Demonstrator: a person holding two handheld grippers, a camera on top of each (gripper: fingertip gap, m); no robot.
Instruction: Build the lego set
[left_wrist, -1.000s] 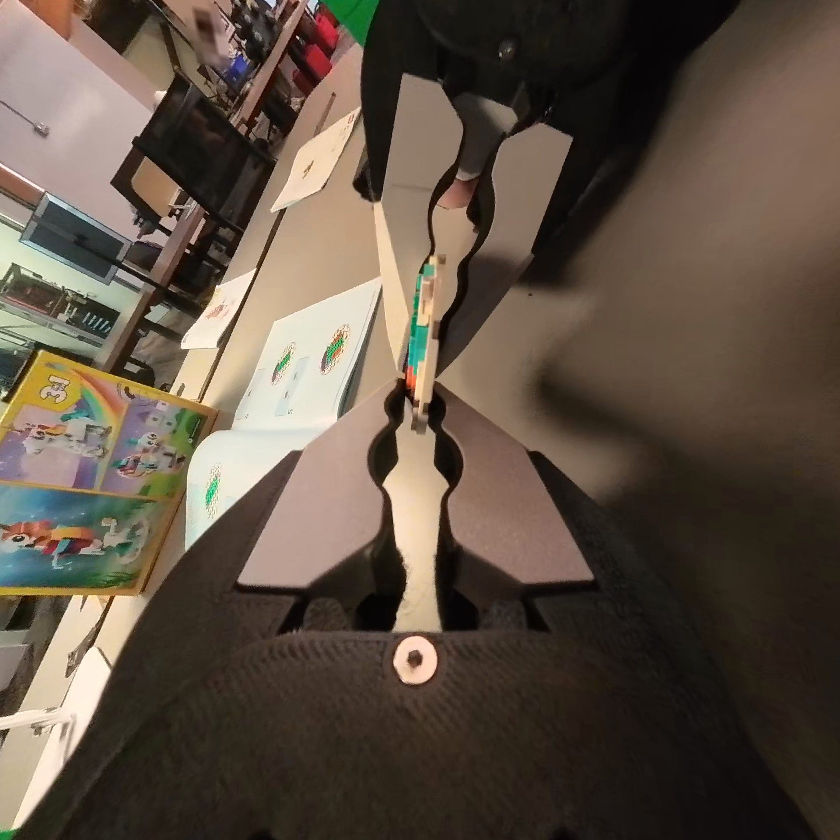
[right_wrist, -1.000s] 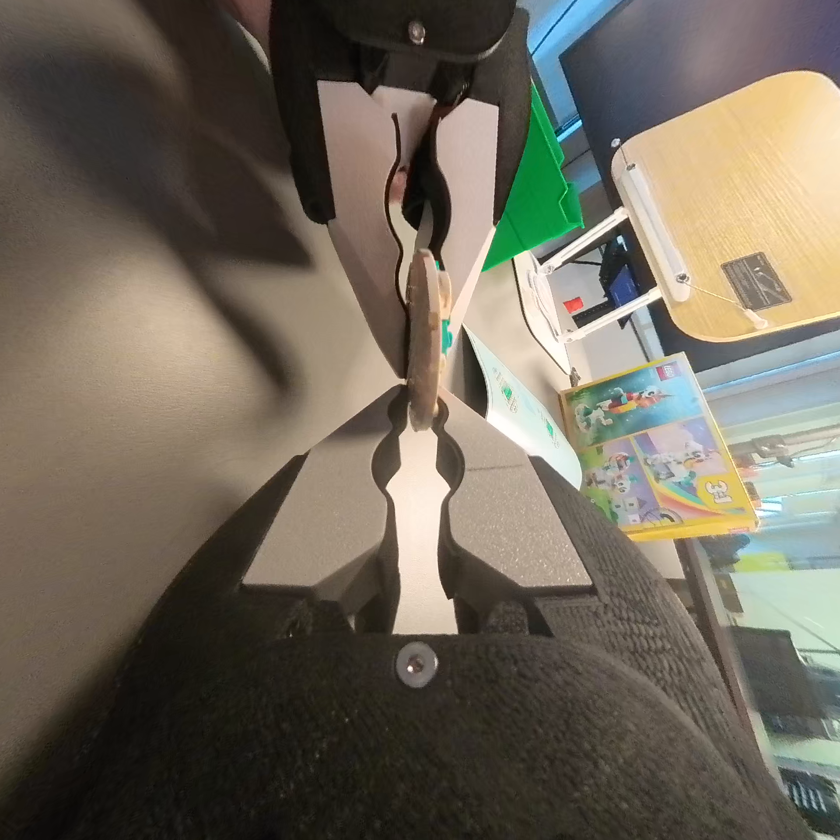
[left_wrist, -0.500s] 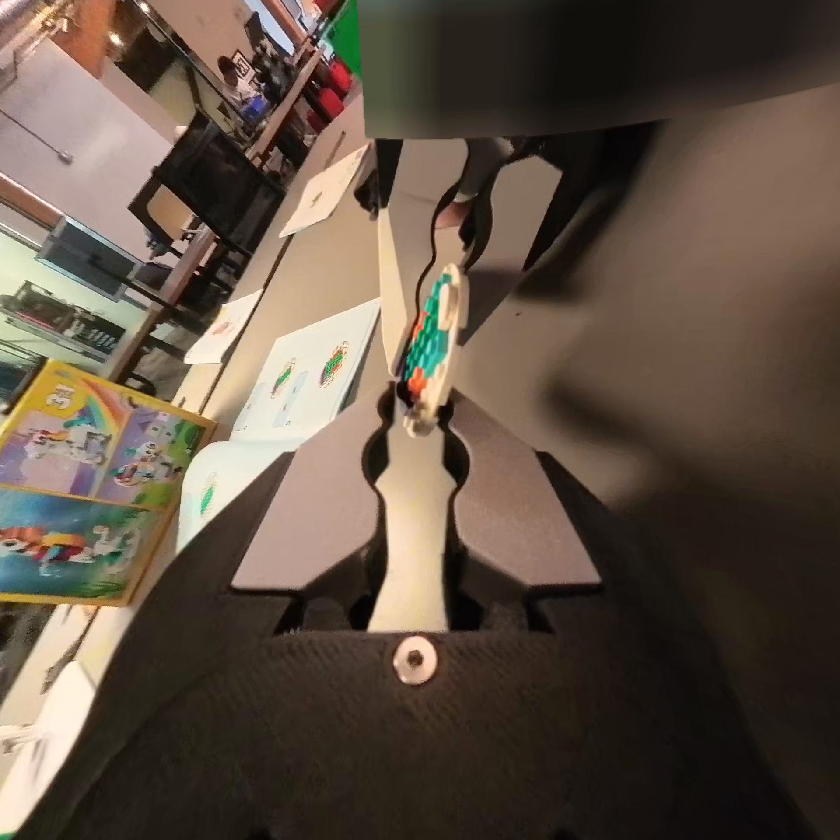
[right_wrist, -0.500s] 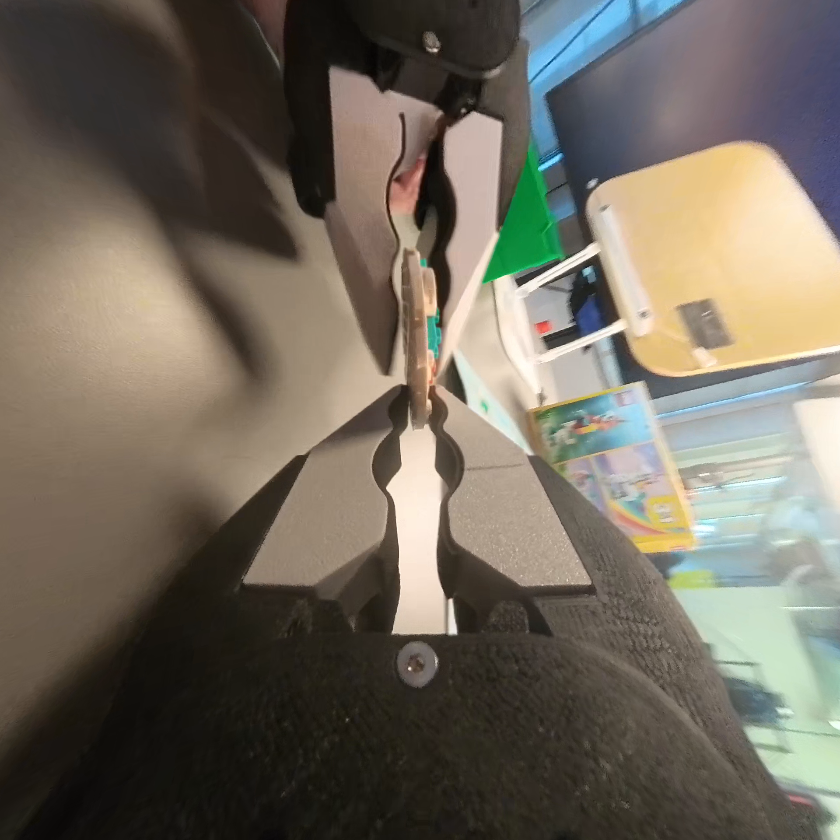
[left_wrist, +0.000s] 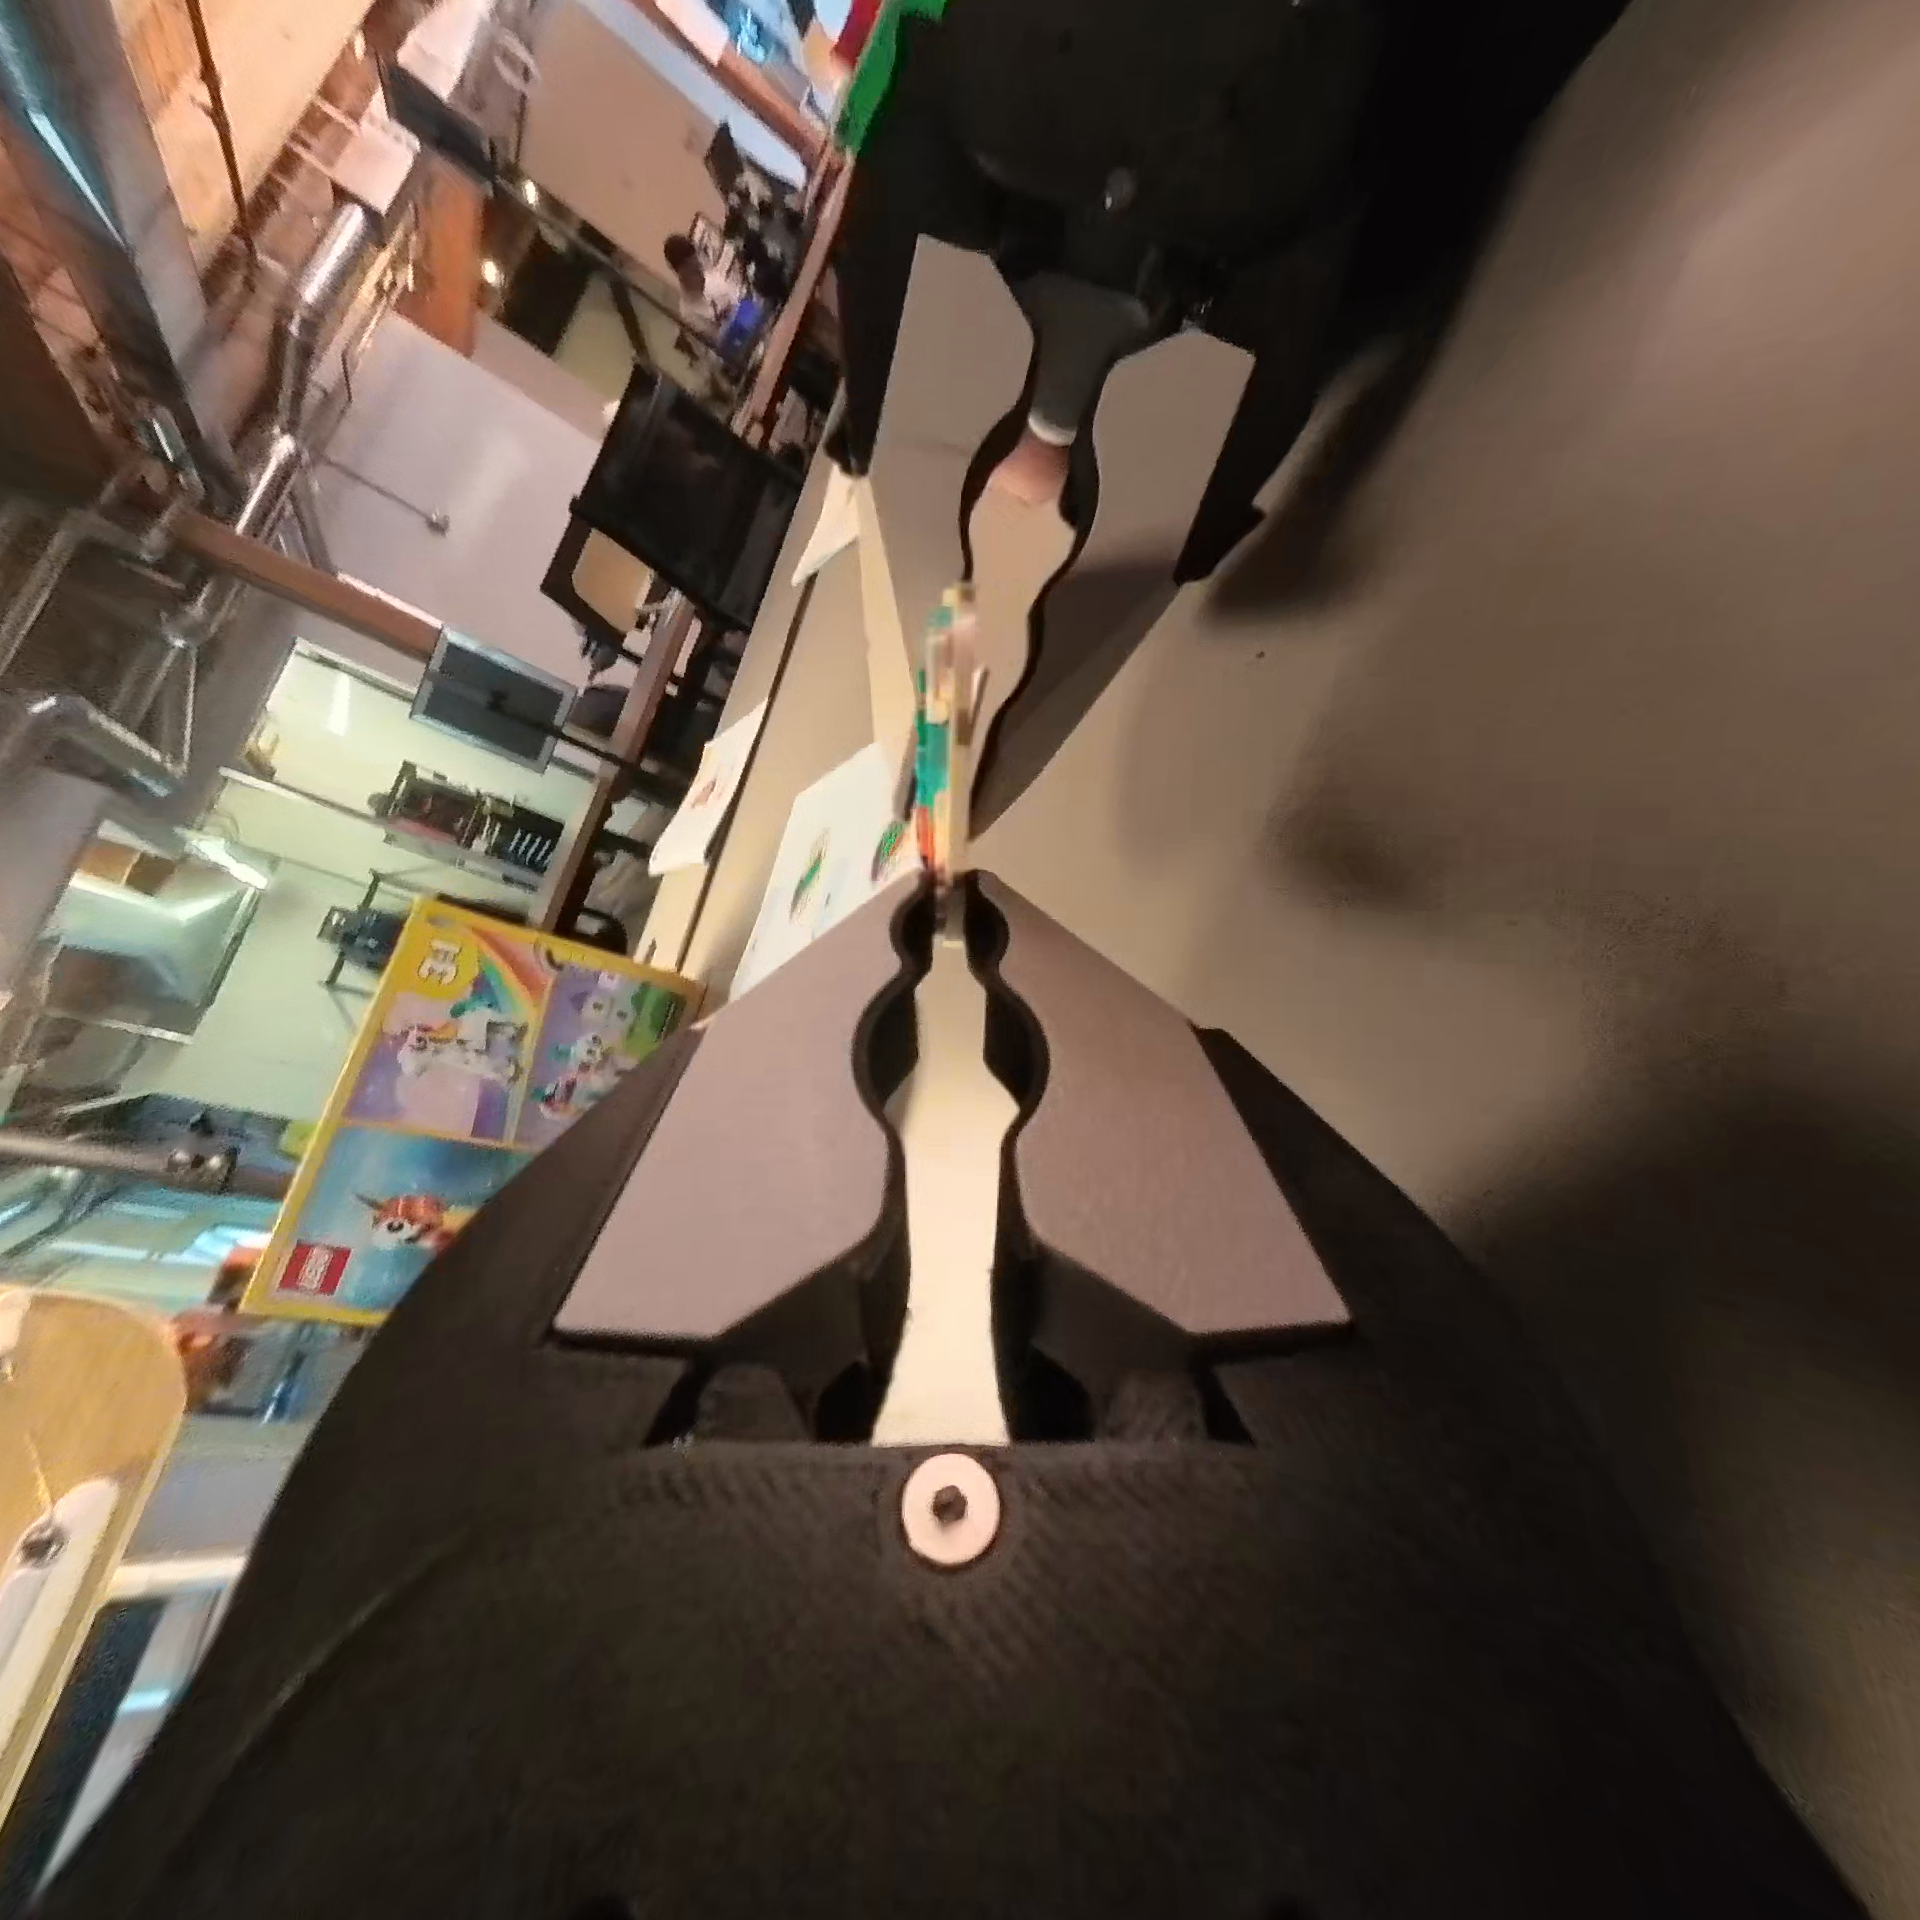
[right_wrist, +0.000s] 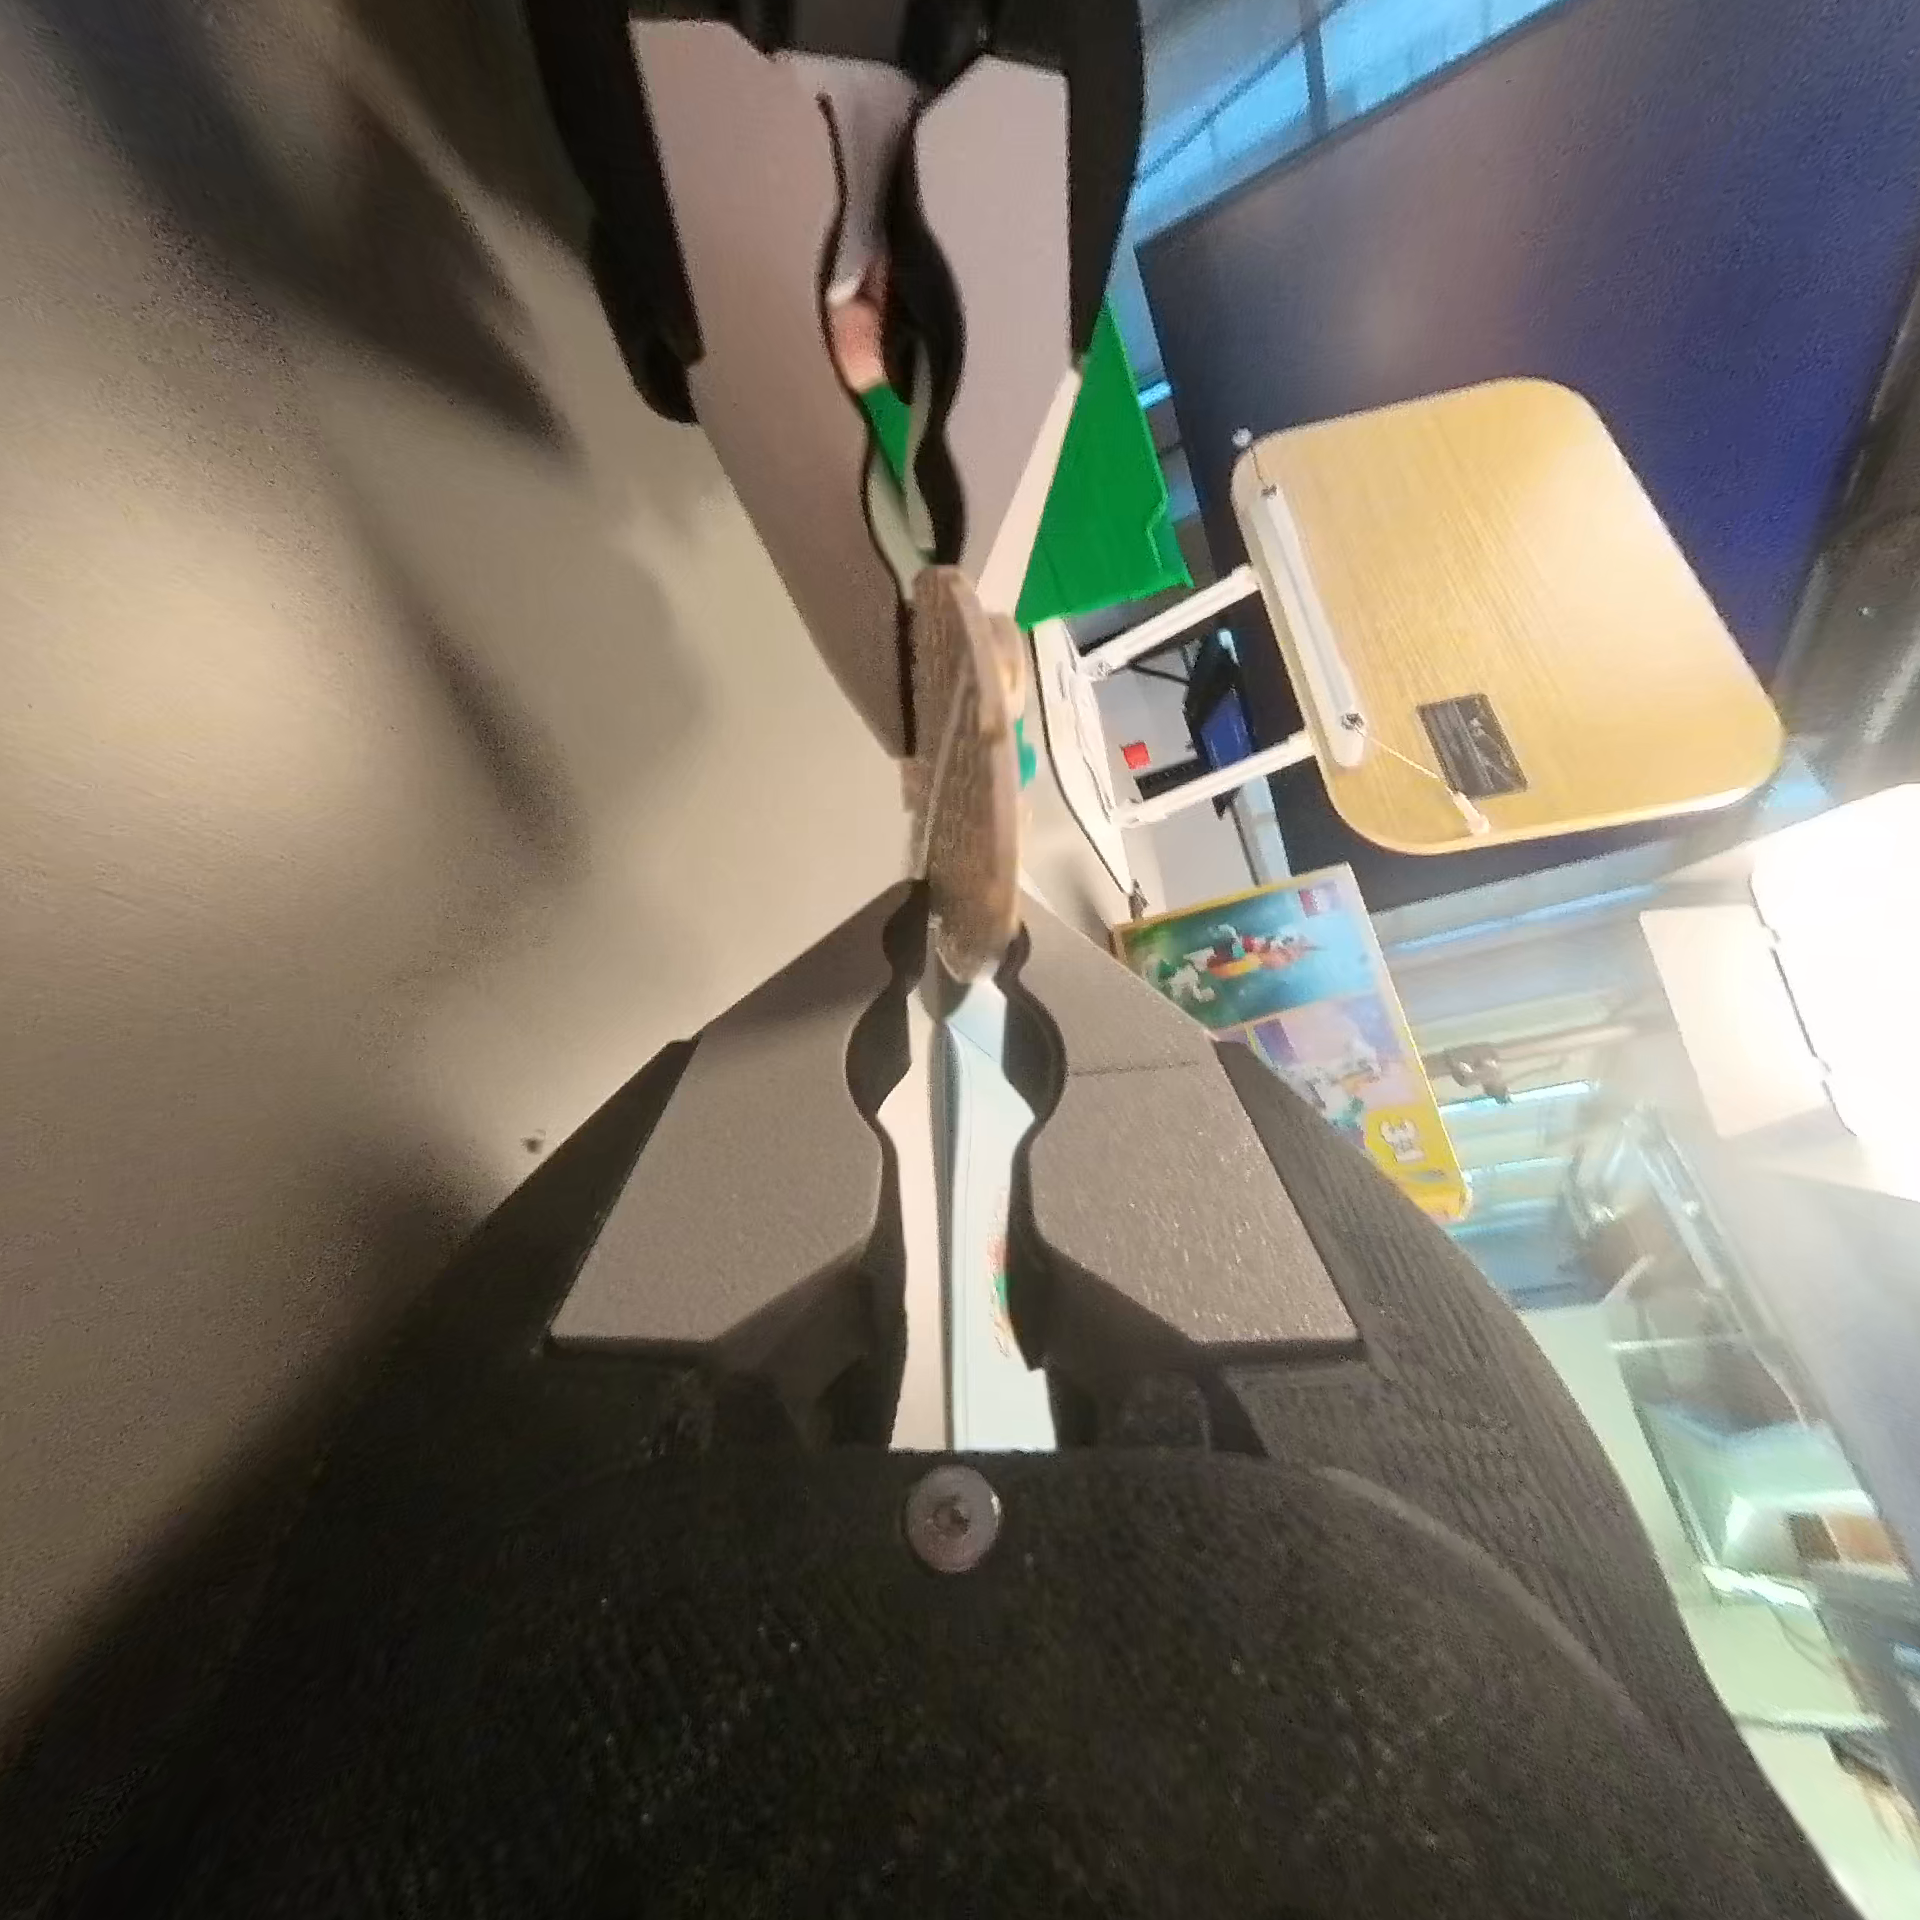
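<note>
— Where do we stand?
— Our left gripper (left_wrist: 948, 902) and right gripper (right_wrist: 961, 940) both pinch the round lego plate (right_wrist: 961, 769) mid-frame, above the surface (left_wrist: 1558, 623).
— Tiles partly on; more remains, we judge.

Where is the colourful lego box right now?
The lego box lies on the table at the left of the left wrist view, beside the open instruction booklet. In the right wrist view it shows at right, below a wooden tray table.

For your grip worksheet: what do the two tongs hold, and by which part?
Both grip one flat round lego plate, edge-on: left tongs and right tongs on opposite rim edges.
</note>
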